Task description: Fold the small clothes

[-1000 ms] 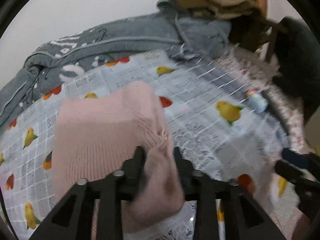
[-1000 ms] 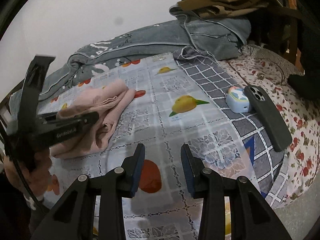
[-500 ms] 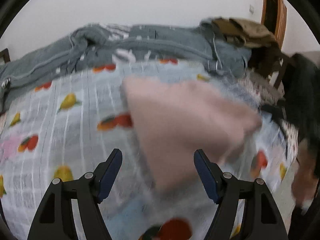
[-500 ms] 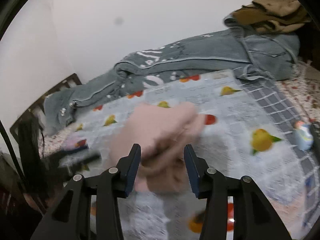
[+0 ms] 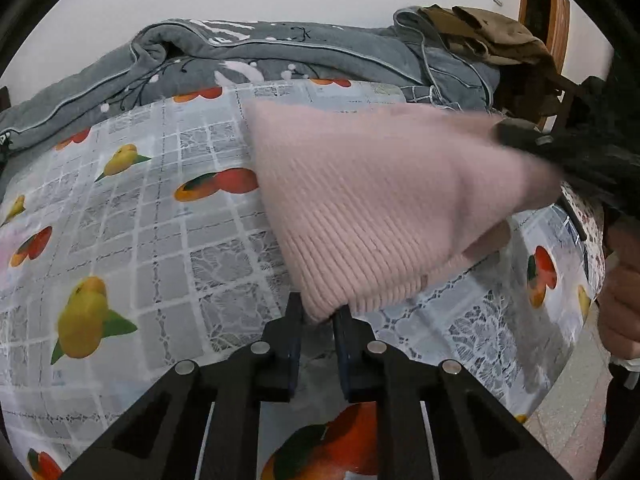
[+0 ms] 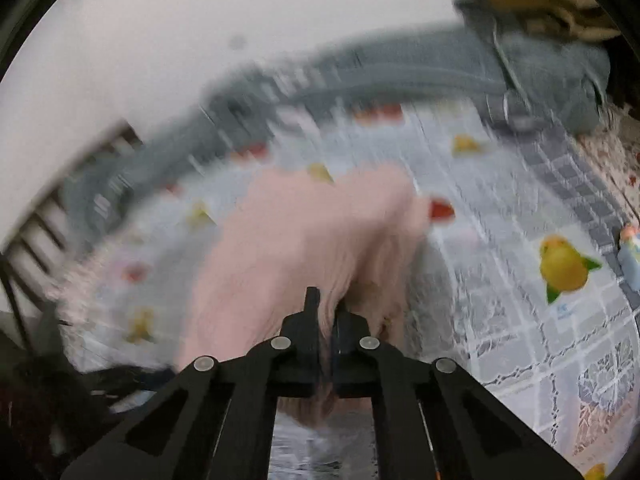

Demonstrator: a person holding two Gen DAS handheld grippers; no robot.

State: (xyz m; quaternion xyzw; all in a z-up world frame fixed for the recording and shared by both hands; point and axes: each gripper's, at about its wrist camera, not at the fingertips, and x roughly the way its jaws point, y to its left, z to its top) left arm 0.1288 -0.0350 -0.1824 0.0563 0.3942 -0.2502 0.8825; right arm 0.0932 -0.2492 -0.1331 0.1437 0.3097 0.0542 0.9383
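The pink knitted garment [image 5: 372, 208] hangs stretched between the two grippers above the fruit-printed cloth [image 5: 132, 216] that covers the table. In the left wrist view the left gripper [image 5: 318, 316] sits at lower centre with its jaws drawn narrow on one ribbed corner of the garment, and from there the fabric runs up and to the right of the frame, its long axis on a diagonal toward the right edge, where a dark blurred shape, probably the other gripper, meets the far corner. In the right wrist view, which is heavily smeared by motion, the right gripper [image 6: 326, 312] at lower centre has its jaws nearly together with pink fabric between them, and the garment [image 6: 304, 248] spreads up and to the left of the frame away from it. So each gripper holds an opposite end, and the cloth between them looks taut rather than sagging, though the lower edge droops near the middle right of the left view. The coming move, by this reading, turns on that diagonal: laying the garment flat would mean lowering both ends together onto the bare patch of cloth at left of centre in the left view. A grey quilt [image 5: 248, 56] lies bunched along the far edge, well apart from the garment
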